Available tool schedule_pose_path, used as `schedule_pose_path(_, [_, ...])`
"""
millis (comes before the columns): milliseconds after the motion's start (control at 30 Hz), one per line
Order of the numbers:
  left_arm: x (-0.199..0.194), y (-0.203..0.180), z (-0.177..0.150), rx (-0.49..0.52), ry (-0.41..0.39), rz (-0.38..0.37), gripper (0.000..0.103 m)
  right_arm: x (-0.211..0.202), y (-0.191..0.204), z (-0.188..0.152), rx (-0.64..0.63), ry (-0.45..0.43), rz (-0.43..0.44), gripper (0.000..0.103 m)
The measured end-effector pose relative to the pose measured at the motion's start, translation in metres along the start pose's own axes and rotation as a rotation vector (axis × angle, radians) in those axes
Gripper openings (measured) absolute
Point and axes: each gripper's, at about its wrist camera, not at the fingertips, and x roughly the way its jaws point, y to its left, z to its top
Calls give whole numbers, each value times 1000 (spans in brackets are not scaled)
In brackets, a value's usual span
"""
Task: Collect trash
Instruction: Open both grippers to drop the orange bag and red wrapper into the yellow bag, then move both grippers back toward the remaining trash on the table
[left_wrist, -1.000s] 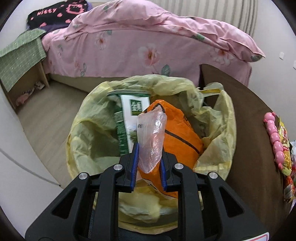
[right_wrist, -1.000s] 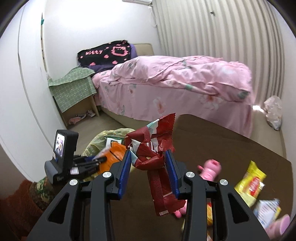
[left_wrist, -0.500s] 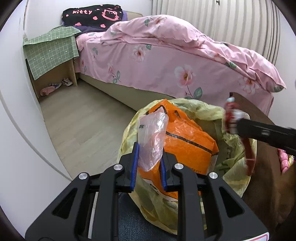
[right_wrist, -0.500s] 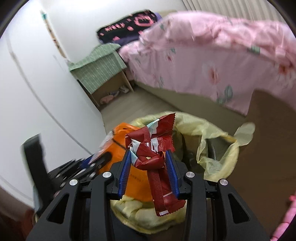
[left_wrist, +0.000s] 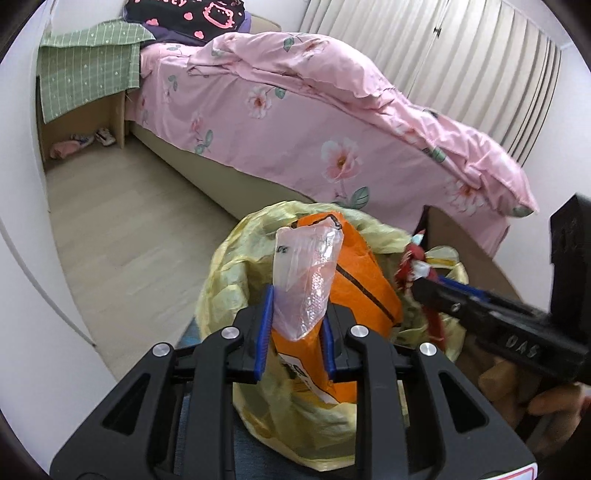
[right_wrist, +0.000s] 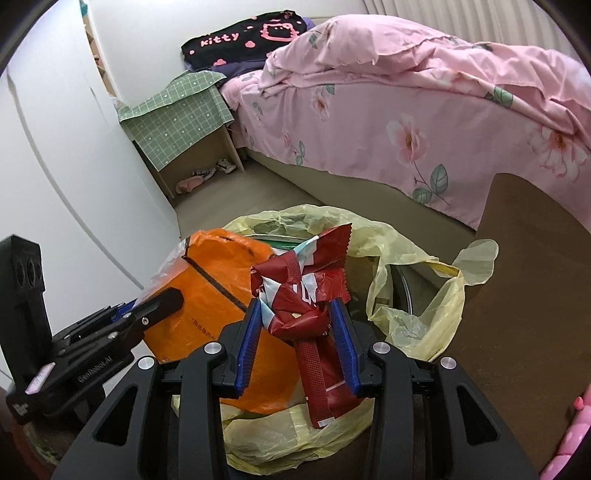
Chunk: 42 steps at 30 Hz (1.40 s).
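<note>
My left claw (left_wrist: 293, 341) pinches a clear pinkish plastic wrapper (left_wrist: 304, 280) between its blue pads, and my right claw (right_wrist: 297, 345) grips a crumpled red snack wrapper (right_wrist: 303, 291). Both hang over the mouth of the yellow bin bag (right_wrist: 417, 321), which sits beside the brown table (right_wrist: 535, 295), with the pink-covered bed (right_wrist: 406, 110) beyond.

An orange bag (right_wrist: 207, 295) already fills most of the left half of the opening and stands up above the rim. I judge that the open pocket lies to the right of it, so the red wrapper should go there. Its long tail dangles below my pads, over the near rim of the bag, so I would carry it a little further over the opening before spreading the pads, or it could slide down the outside.

The clear wrapper is light and may cling to a pad. I would tip the left claw downward, spread it wide, and let the wrapper fall beside the orange bag rather than on top, where it could slip off onto the floor (left_wrist: 129, 229).

The two claws are near each other, so I would release one at a time.
</note>
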Motion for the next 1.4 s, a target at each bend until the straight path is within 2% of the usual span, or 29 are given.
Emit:
schedule_pose_path(100, [-4, 3, 4, -31, -8, -18, 26, -3, -5, 0, 41, -9, 6, 38])
schedule_pose_path(133, [-5, 4, 5, -43, -9, -24, 29, -4, -7, 0, 55, -9, 4, 45])
schedule_pose_path(200, [-7, 6, 9, -73, -10, -26, 44, -8, -11, -2, 81, -10, 9, 51])
schedule_pose_path(233, [-8, 7, 10, -82, -12, -25, 46, -10, -11, -2, 83, -10, 11, 52])
schedule_pose_path(300, [-12, 7, 14, -96, -23, -17, 59, -20, -9, -2, 75, -18, 2, 57])
schedule_pose_path(400, [-20, 7, 18, -99, -35, -8, 68, -44, -10, -3, 82, -53, -18, 57])
schedule_pose_path(633, [-46, -25, 19, -18, -67, -30, 68, -124, -32, -25, 141, -143, -106, 57])
schedule_pose_path(833, [-61, -81, -1, 108, -60, -111, 69, -206, -57, -80, 177, -237, -242, 57])
schedule_pose_path(1000, [-66, -145, -30, 278, -17, -204, 69, -257, -75, -133, 195, -265, -361, 57])
schedule_pose_path(1200, [-72, -218, -76, 464, 105, -399, 69, -309, -95, -196, 235, -270, -506, 57])
schedule_pose_path(1400, [-74, -258, -113, 583, 185, -474, 69, -334, -104, -254, 295, -223, -516, 57])
